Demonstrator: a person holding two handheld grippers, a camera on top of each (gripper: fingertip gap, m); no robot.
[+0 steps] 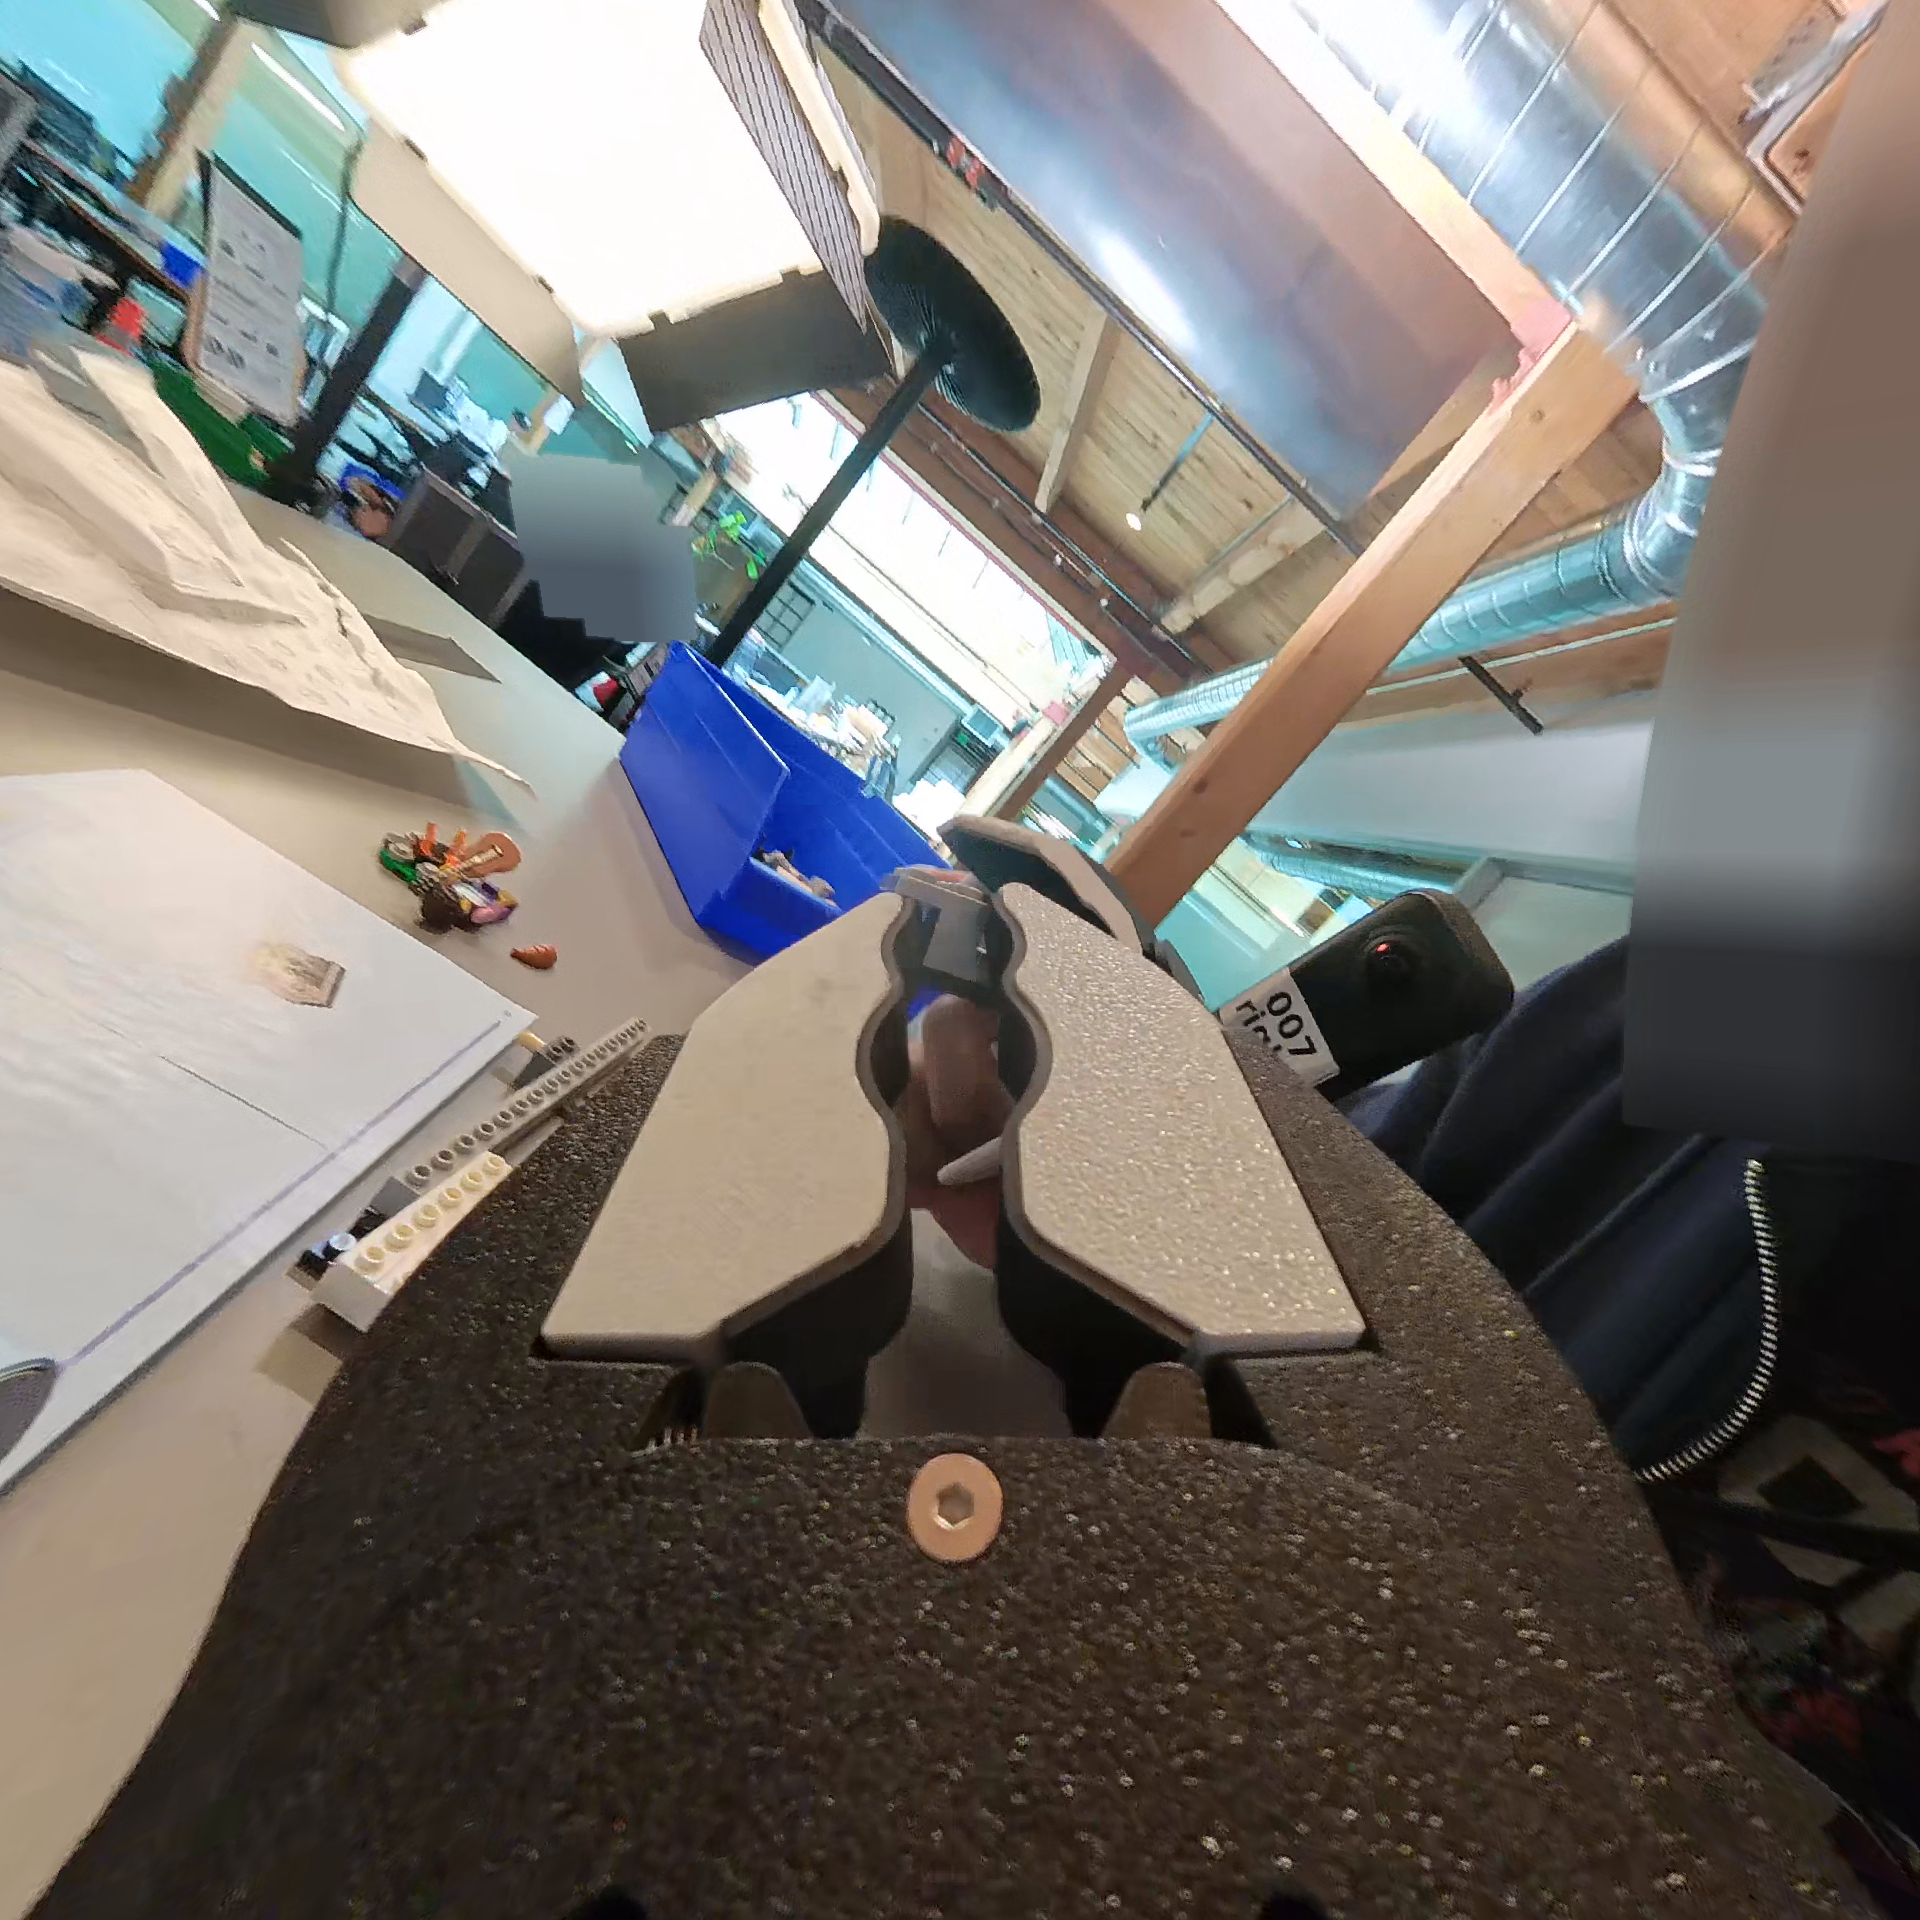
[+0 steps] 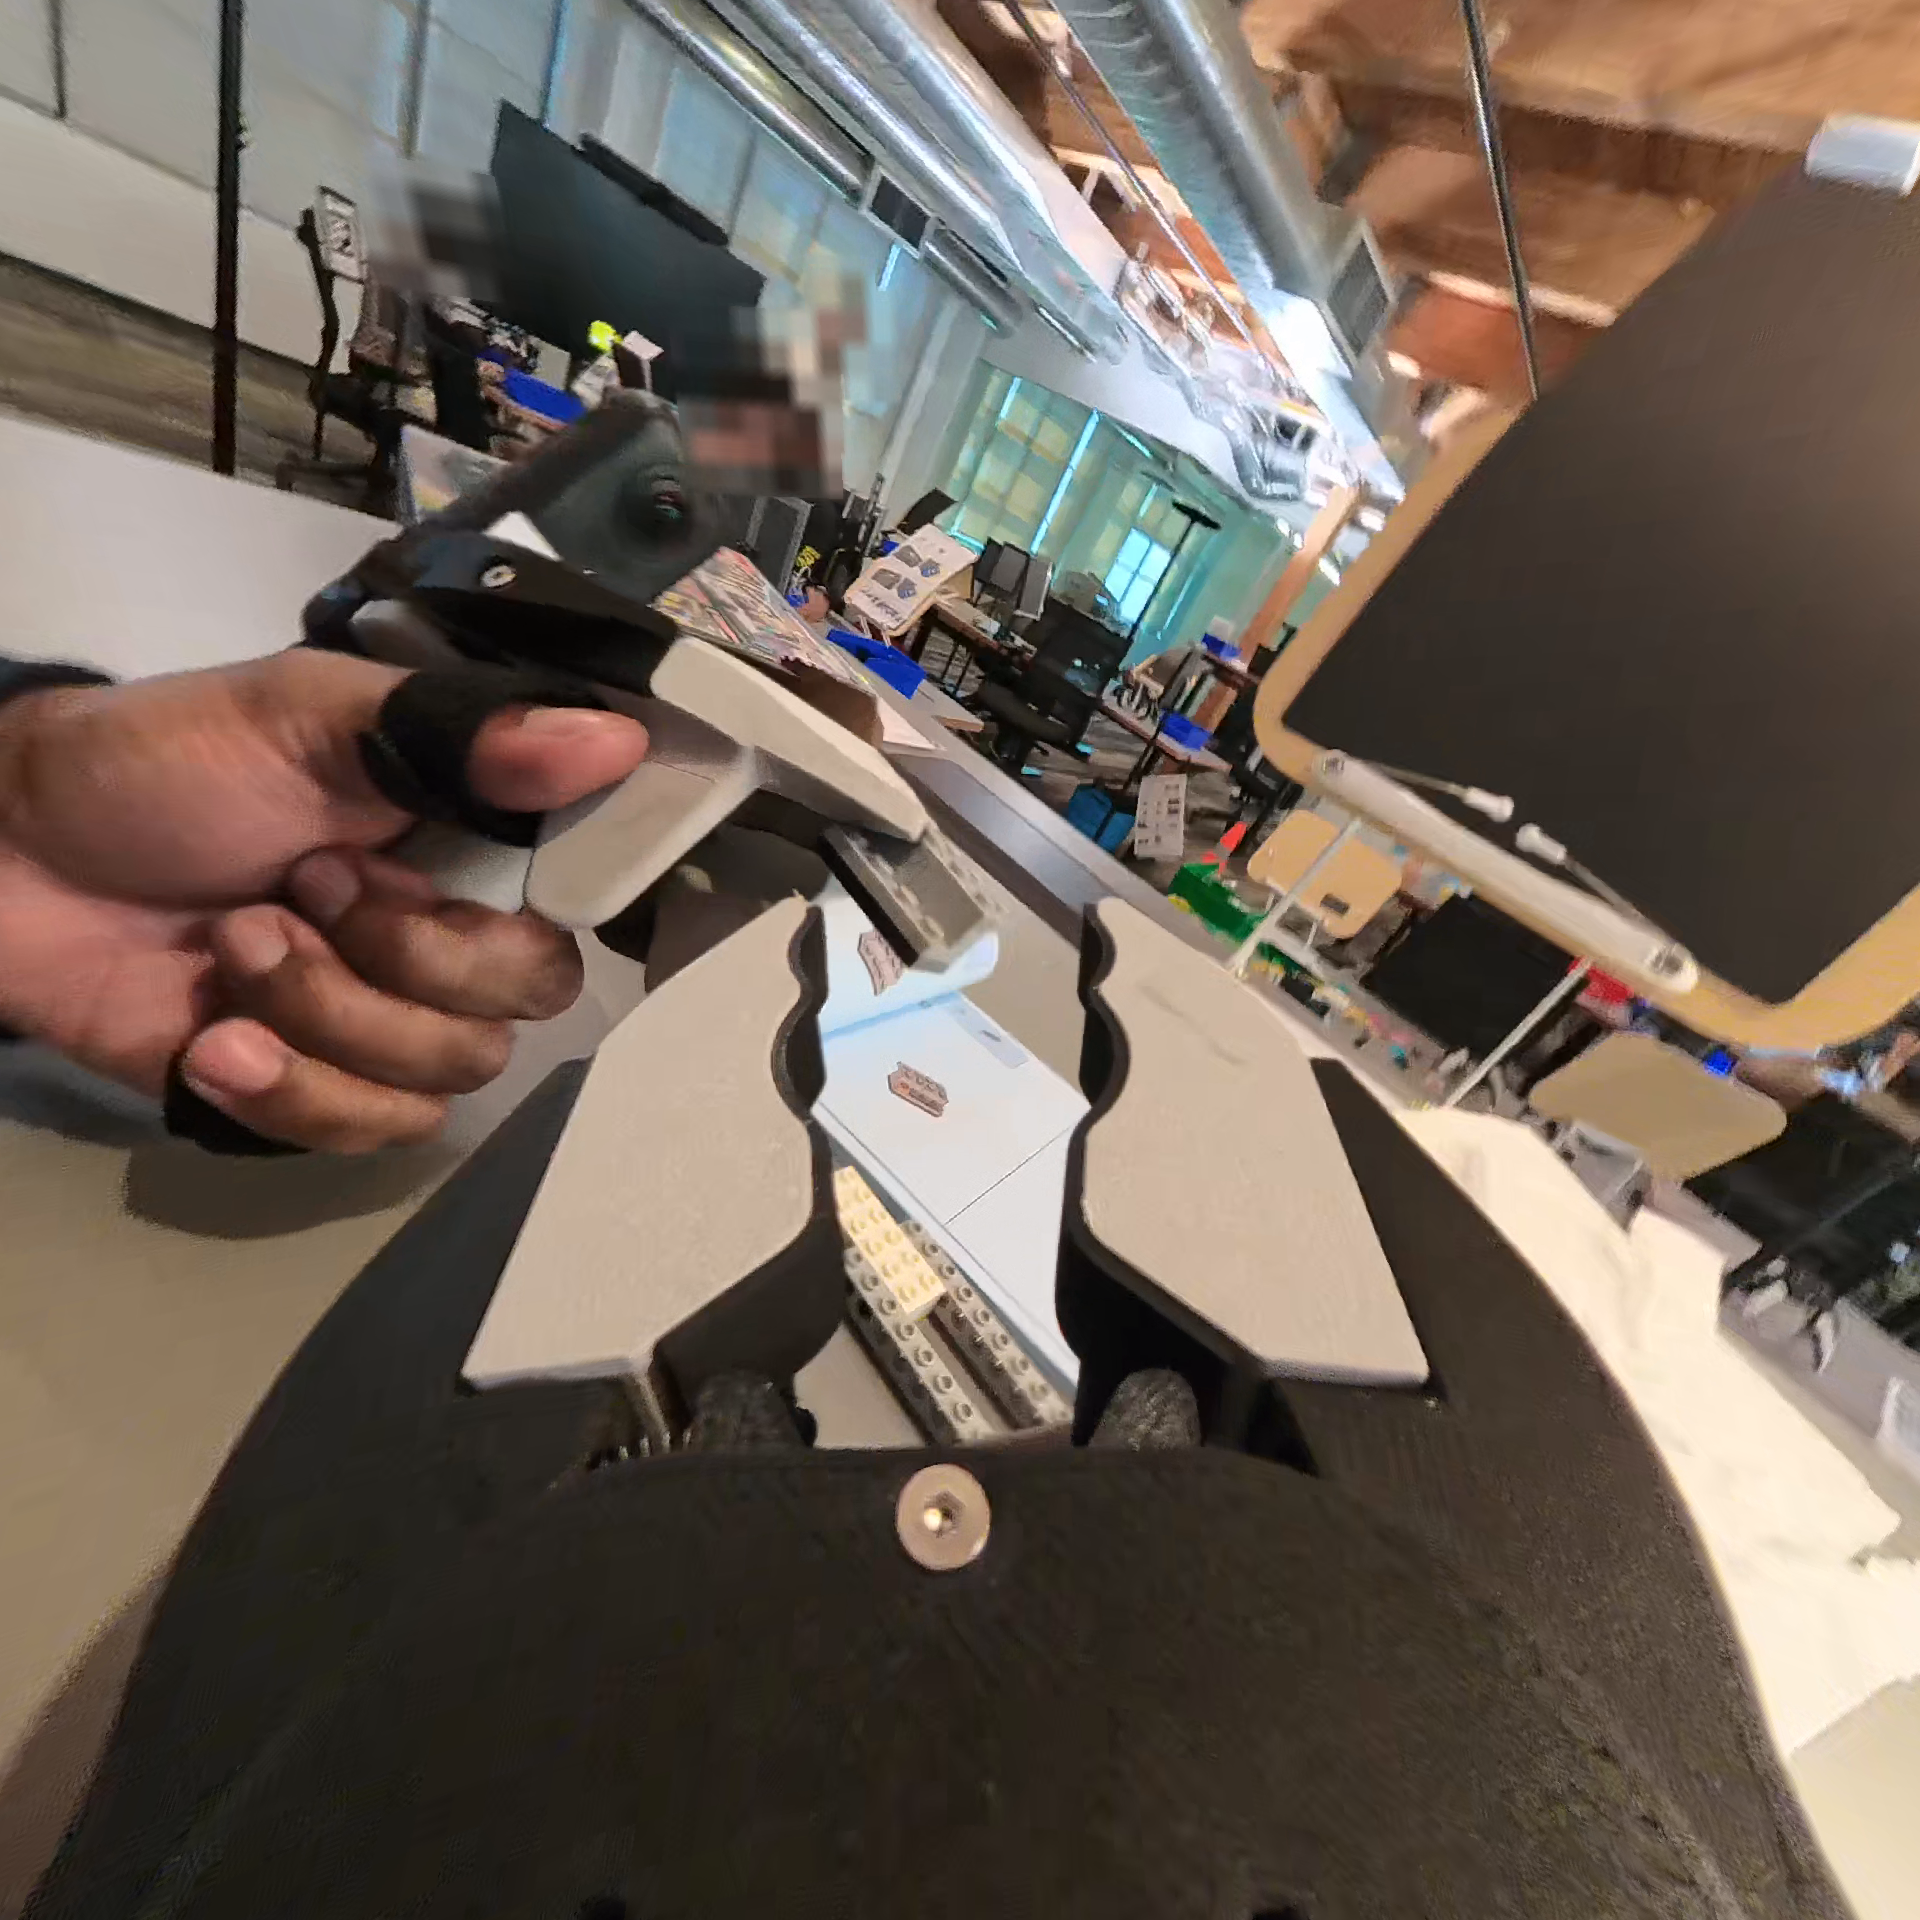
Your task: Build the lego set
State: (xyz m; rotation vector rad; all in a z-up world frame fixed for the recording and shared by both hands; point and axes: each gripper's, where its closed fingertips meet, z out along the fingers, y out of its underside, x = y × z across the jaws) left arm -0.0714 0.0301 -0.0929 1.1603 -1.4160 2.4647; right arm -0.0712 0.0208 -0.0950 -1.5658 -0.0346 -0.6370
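Observation:
My left gripper point(image 1: 951, 914) is shut on a small grey studded plate point(image 1: 951, 940), with its tips pressed against the plate's two sides. In the right wrist view a hand point(image 2: 260, 862) holds that left gripper point(image 2: 883, 831), and the grey plate point(image 2: 920, 899) sticks out past its tips. My right gripper point(image 2: 951, 935) is open. The plate hangs just above and between its tips, and its pads do not touch it. The right gripper's finger point(image 1: 1023, 862) also shows in the left wrist view, right behind the plate.
A blue bin point(image 1: 727, 821) stands on the table point(image 1: 582, 790) beyond the grippers. A pile of small colourful pieces point(image 1: 457, 873) and an orange piece point(image 1: 535, 954) lie left of it. Long grey and white studded plates point(image 2: 914, 1299) lie beside a white sheet point(image 2: 935, 1091). White cloth point(image 2: 1662, 1351) lies at the right.

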